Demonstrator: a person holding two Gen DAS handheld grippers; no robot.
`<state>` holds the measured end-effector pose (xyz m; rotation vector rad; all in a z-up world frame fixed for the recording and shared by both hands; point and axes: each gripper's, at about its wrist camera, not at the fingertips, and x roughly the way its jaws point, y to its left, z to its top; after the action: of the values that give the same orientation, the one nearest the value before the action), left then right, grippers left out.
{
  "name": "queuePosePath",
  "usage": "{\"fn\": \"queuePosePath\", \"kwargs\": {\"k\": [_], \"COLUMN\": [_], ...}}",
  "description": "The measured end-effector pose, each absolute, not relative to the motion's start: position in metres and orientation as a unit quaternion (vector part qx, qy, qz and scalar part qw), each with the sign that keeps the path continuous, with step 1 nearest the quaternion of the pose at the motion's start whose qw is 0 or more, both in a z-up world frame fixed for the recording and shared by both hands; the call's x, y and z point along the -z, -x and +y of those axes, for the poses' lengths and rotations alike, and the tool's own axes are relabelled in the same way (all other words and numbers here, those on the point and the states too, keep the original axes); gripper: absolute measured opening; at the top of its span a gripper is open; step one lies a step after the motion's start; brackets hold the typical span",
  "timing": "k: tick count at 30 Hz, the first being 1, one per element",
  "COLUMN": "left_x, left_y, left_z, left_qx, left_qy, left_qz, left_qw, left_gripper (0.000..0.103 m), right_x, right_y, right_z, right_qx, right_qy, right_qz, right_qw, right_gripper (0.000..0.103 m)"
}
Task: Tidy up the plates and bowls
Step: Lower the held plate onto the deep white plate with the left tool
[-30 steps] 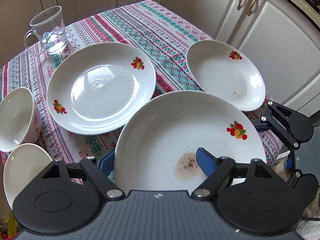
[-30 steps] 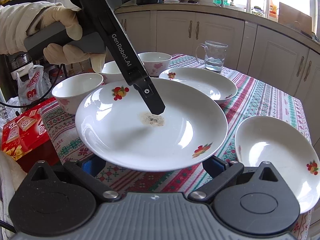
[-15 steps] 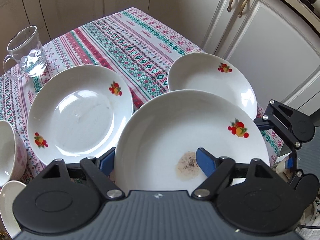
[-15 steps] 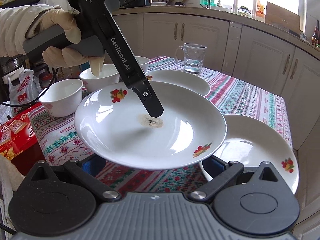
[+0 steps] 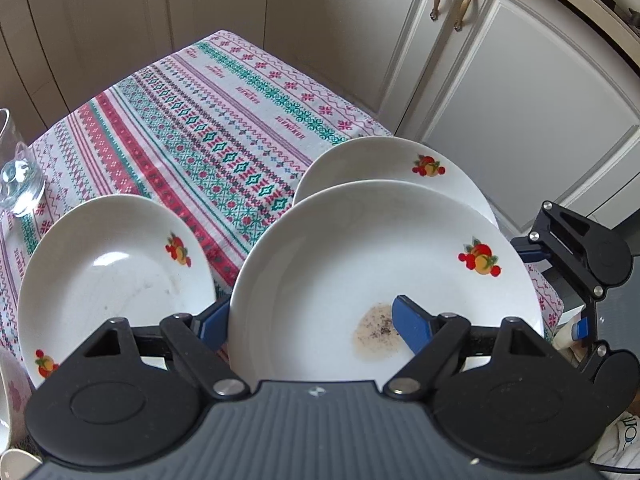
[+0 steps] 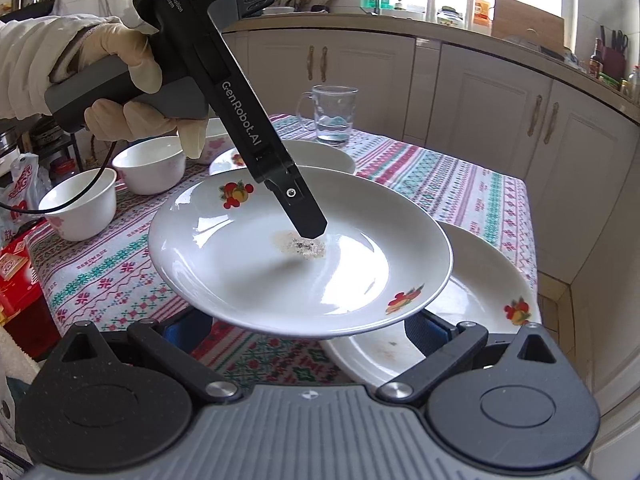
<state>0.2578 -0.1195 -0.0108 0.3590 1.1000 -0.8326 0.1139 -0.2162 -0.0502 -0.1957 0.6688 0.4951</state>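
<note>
My left gripper (image 5: 308, 322) is shut on the rim of a white fruit-decal plate (image 5: 360, 264) with a brown stain, held in the air. One finger (image 6: 308, 216) rests inside the plate (image 6: 248, 264), the other is hidden under it. The held plate hangs partly over a second plate (image 5: 380, 160) at the table's near right corner, also in the right wrist view (image 6: 488, 296). A third plate (image 5: 108, 276) lies to the left. My right gripper (image 6: 308, 332) is open and empty, below the held plate's edge; it also shows in the left wrist view (image 5: 576, 248).
Two white bowls (image 6: 78, 204) (image 6: 150, 164) stand at the table's left side, a third behind the left gripper. A glass mug (image 6: 334, 114) with water stands at the far edge. Patterned tablecloth (image 5: 208, 120) covers the table. A red box (image 6: 16, 264) and cabinets surround it.
The left gripper has carried the stained plate to the right, from over the middle plate to partly over the plate at the right corner. The right gripper stayed below it.
</note>
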Motion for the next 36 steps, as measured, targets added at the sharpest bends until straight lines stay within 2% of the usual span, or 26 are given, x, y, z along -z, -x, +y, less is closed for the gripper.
{"fn": "queuePosePath", "kwargs": {"k": [20,36], "left_x": [0.025,0.041], "left_y": [-0.267,-0.275], "left_z": [-0.18,-0.196], "left_qx": [0.417,0.433], "left_qy": [-0.193,-0.192], "left_qz": [0.497,0.502], "left_qw": [0.736,0.723], "left_gripper": [0.083,0.083], "right_x": [0.051,0.058], "right_y": [-0.113,-0.111], "right_z": [-0.259,-0.272], "right_qx": [-0.186,-0.162], "right_qy": [0.081,0.073], "right_qz": [0.328,0.343], "right_qw": [0.923,0.922], "right_gripper": [0.103,0.103]}}
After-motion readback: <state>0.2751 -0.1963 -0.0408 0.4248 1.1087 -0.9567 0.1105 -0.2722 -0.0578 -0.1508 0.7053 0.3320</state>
